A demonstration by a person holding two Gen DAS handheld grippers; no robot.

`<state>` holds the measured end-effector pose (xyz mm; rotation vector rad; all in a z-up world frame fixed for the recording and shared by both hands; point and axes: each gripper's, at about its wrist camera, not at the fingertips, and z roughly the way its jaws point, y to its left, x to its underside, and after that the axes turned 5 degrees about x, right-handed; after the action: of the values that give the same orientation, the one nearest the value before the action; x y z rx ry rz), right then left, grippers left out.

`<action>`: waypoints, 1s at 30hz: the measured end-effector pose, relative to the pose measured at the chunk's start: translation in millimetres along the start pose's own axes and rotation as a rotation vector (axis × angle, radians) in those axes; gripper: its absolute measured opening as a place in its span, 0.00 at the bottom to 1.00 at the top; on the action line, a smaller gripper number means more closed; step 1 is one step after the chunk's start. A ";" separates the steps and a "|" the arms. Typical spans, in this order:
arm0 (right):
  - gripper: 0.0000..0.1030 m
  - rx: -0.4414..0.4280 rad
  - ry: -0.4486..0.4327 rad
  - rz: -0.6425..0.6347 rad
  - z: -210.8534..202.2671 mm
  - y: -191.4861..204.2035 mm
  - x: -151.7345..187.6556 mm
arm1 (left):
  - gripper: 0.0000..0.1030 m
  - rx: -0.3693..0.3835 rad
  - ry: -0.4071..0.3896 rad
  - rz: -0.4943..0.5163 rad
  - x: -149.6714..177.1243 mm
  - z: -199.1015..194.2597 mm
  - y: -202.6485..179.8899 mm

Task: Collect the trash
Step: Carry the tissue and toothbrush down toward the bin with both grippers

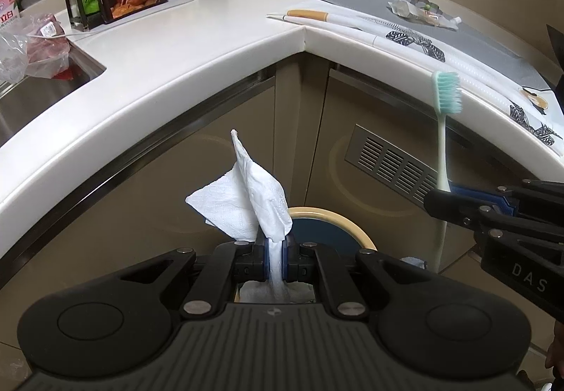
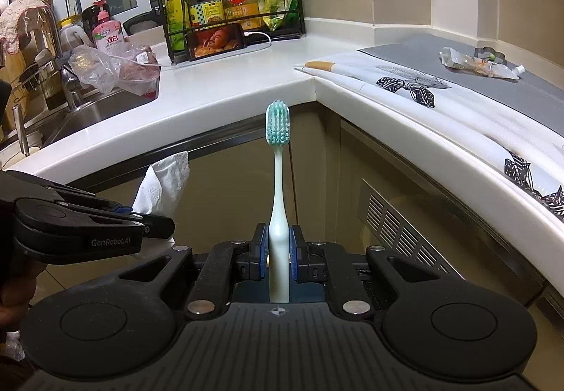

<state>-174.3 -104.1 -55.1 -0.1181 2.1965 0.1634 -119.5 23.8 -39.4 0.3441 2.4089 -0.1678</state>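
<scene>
Here, the white countertop serves as the landmark, bending round an inner corner above beige cabinet doors. At its far left end a steel sink is sunk into it, with a crumpled clear plastic bag lying over the sink's rim. Behind that, at the back of the countertop, a black wire rack holds bottles, and a phone leans against its front with the screen lit.

Below the countertop's edge, in front of the cabinets, the left gripper has its blue pads pressed together on a white paper tissue, whose loose folds stand up past the fingertips. Just beyond it sits a round bin with a cream rim.

To the right, also below the countertop's edge, the right gripper is clamped on the handle of a toothbrush, which stands upright with its teal bristles reaching the level of the countertop's edge.

On the right run of the countertop lies a grey mat, bearing a squeezed, crumpled tube.
</scene>
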 end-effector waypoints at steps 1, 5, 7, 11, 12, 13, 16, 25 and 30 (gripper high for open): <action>0.14 0.001 0.003 0.001 1.0 0.3 -0.1 | 0.06 0.000 0.003 0.000 -0.2 1.2 -0.5; 0.14 0.002 0.014 0.005 5.6 -0.8 0.4 | 0.06 0.003 0.014 0.003 0.0 5.6 -0.9; 0.14 0.003 0.020 0.007 8.7 -1.3 0.8 | 0.06 0.004 0.020 0.005 0.5 8.0 -1.3; 0.14 0.003 0.035 0.011 15.0 -1.6 1.4 | 0.06 0.006 0.035 0.006 -0.3 14.3 -1.9; 0.14 0.003 0.038 0.012 16.7 -1.6 1.3 | 0.06 0.006 0.039 0.007 -0.5 16.4 -2.1; 0.14 0.003 0.042 0.013 18.2 -1.9 1.6 | 0.06 0.006 0.043 0.007 -0.5 18.5 -2.4; 0.14 0.003 0.056 0.016 24.0 -3.6 2.5 | 0.06 0.012 0.058 0.010 -0.8 25.5 -2.6; 0.14 0.014 0.111 0.021 49.4 -6.5 7.3 | 0.06 0.023 0.119 0.024 -3.3 62.0 -2.9; 0.14 0.024 0.159 0.027 76.9 -9.3 11.5 | 0.06 0.049 0.174 0.024 -2.3 92.3 -3.7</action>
<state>-118.6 -101.2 -110.1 -0.0910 2.3582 0.1464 -61.6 0.2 -107.4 0.4256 2.5747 -0.1934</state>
